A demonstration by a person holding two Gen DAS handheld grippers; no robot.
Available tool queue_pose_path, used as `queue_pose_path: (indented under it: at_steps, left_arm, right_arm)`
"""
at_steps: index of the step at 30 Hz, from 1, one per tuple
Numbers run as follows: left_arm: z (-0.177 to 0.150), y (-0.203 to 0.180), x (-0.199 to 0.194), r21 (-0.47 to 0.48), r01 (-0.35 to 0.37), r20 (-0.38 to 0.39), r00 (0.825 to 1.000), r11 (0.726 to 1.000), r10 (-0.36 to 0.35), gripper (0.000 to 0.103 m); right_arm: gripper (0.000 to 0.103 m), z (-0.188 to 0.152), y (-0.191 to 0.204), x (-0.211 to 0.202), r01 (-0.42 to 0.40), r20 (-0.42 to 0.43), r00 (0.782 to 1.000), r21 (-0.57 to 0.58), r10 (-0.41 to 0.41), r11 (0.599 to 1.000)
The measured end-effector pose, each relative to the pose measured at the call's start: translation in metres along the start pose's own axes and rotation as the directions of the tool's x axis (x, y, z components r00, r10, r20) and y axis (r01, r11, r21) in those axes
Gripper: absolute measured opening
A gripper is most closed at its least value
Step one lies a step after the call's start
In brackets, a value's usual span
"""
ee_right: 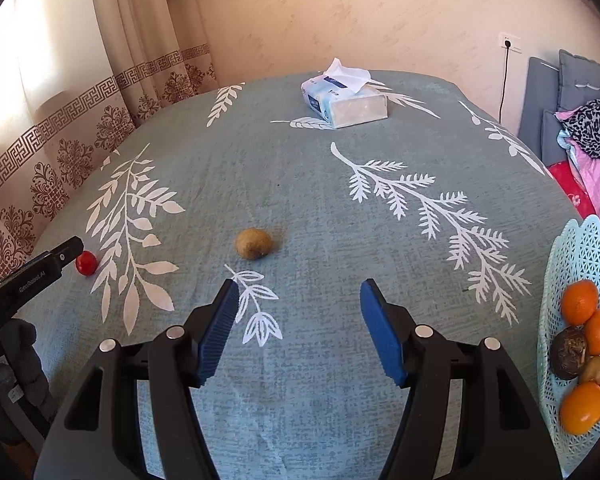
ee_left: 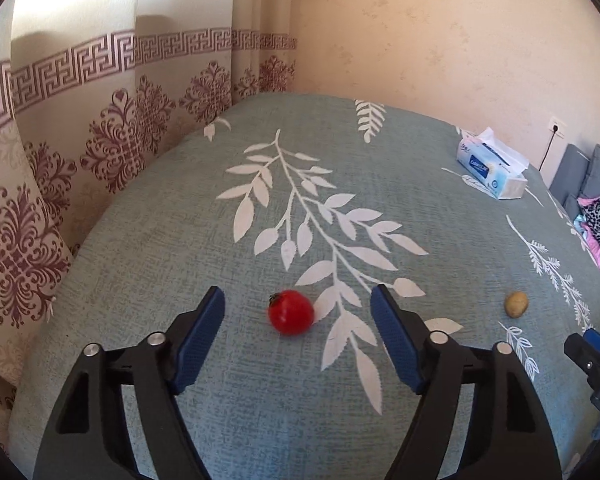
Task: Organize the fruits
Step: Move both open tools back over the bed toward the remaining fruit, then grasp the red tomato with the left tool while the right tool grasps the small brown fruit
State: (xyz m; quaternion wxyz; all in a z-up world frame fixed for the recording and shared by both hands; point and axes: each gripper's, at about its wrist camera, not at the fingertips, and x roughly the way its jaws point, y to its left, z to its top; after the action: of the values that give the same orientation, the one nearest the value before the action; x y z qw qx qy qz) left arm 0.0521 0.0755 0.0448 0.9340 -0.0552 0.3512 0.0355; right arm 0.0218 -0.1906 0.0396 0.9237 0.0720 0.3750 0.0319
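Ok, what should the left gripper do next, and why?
Probably ease the left gripper forward and down, then close. The tomato lies on the cloth just ahead of its open jaws, not yet between the pads, and the basket already holds fruit.

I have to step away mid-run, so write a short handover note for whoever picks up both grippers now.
Left gripper: open, empty, jaws either side of the red tomato on the tablecloth, not touching it.
Right gripper: open, empty, short of the kiwi.
Done: oranges and other fruit lie in the mint basket.
Left: tomato and kiwi into the basket.
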Motion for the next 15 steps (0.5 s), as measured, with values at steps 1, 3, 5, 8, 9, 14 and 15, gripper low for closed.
queue_pose_path:
  at_steps: [1,3,5,8,9,14,15]
  left_arm:
    - [0.000,0.002,0.003,-0.007,0.004,-0.008,1.000,1.000,-0.004,0.069]
    - [-0.002,0.005,0.008,-0.018,0.005,-0.027,1.000,1.000,-0.005,0.063]
    - [-0.003,0.006,0.011,-0.023,0.002,-0.033,0.999,1.000,-0.003,0.060]
    - [-0.005,0.007,0.017,-0.022,-0.007,-0.046,0.999,1.000,0.006,0.054]
    - [-0.006,0.007,0.021,-0.025,-0.007,-0.058,0.998,1.000,0.006,0.051]
    - [-0.007,0.016,0.032,-0.068,0.023,-0.108,0.994,0.997,-0.031,0.037]
    - [-0.007,0.016,0.032,-0.070,0.029,-0.107,0.994,0.997,-0.036,0.031]
  right_arm:
    - [0.065,0.000,0.000,0.000,0.000,0.000,1.000,-0.001,0.000,1.000]
    - [0.065,0.000,0.001,0.001,-0.004,-0.002,1.000,-0.001,0.004,1.000]
    - [0.065,0.000,0.001,0.001,-0.005,-0.004,1.000,-0.002,0.005,1.000]
    - [0.065,-0.001,0.003,0.003,-0.008,-0.010,1.000,-0.006,0.008,1.000]
    - [0.065,-0.001,0.004,0.004,-0.008,-0.011,1.000,-0.008,0.008,1.000]
    - [0.065,0.001,0.008,0.005,-0.012,-0.012,1.000,-0.019,0.011,1.000]
    - [0.065,0.001,0.009,0.006,-0.012,-0.012,1.000,-0.021,0.012,1.000]
